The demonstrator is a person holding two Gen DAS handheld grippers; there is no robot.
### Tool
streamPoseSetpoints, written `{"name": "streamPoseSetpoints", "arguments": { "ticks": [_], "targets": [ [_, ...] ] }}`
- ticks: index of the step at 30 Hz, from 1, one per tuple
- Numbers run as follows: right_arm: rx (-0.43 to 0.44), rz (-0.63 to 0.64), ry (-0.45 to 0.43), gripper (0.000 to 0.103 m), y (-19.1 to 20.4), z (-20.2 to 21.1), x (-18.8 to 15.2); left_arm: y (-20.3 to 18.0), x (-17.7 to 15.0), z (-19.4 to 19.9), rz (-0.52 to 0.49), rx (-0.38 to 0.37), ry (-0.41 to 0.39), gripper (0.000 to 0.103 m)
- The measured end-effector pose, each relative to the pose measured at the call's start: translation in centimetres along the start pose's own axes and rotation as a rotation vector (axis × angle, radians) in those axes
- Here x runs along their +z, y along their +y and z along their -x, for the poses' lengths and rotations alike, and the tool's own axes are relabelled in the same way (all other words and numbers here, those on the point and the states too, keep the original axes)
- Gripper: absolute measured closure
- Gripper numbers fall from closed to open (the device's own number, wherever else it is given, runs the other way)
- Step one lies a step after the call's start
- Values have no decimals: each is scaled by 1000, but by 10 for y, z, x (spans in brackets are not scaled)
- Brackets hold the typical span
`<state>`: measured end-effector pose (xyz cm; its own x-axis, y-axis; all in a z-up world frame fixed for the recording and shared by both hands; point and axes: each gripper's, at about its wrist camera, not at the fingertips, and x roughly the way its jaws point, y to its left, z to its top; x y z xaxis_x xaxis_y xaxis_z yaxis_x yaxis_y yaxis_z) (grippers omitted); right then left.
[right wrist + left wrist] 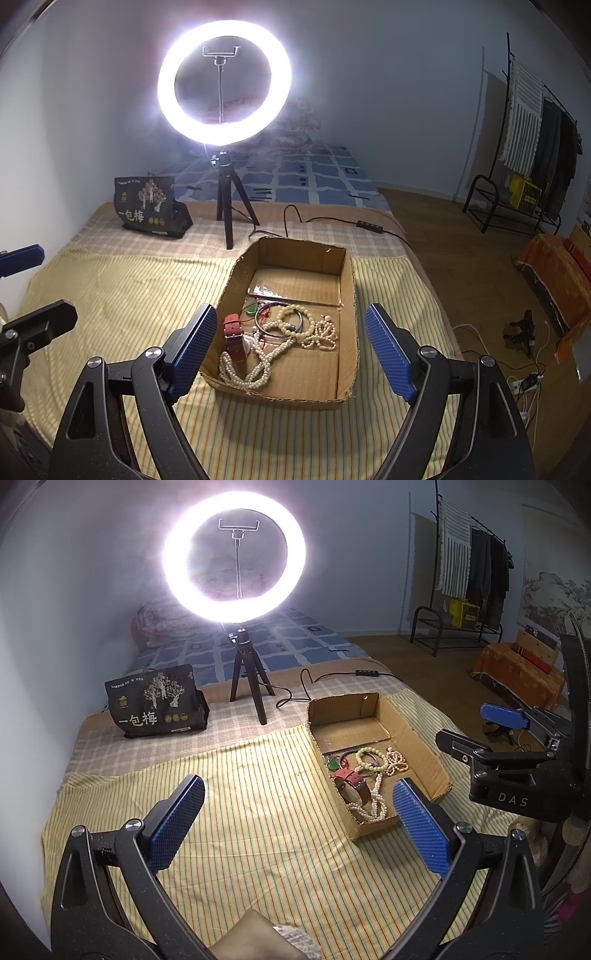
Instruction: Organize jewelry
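Observation:
An open cardboard box (421,749) (240,273) sits on the striped yellow cloth. Inside lie a red-strap watch (352,781) (233,334), a long white pearl necklace (375,803) (255,365), a cream bead bracelet (369,758) (295,319), a smaller bead string (397,762) (323,336), a green pendant (331,763) (252,308) and thin cord bangles. My left gripper (295,827) is open and empty, hovering left of the box. My right gripper (291,350) is open and empty, just above the box's near end; it also shows in the left wrist view (476,727).
A lit ring light on a black tripod (247,686) (231,210) stands behind the box, its cable (332,677) trailing right. A black snack bag (155,703) (149,210) stands at back left. The bed edge drops to the floor on the right.

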<state>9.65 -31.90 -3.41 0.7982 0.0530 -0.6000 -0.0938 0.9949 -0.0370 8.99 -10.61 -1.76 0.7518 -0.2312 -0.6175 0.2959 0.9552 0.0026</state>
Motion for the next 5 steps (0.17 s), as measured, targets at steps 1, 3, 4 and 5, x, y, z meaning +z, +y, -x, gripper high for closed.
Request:
{"name": "streamPoseSetpoints", "arguments": {
  "ticks": [1, 3, 4, 5],
  "targets": [
    [1, 1, 0, 21, 0, -1, 0, 0, -1, 1, 1, 5, -6, 0],
    [1, 2, 0, 21, 0, -1, 0, 0, -1, 0, 0, 9, -9, 0],
    [1, 2, 1, 21, 0, -1, 0, 1, 0, -1, 0, 10, -6, 0],
    [0, 2, 0, 21, 0, 0, 0, 2, 0, -2, 2, 13, 0, 0]
  ]
}}
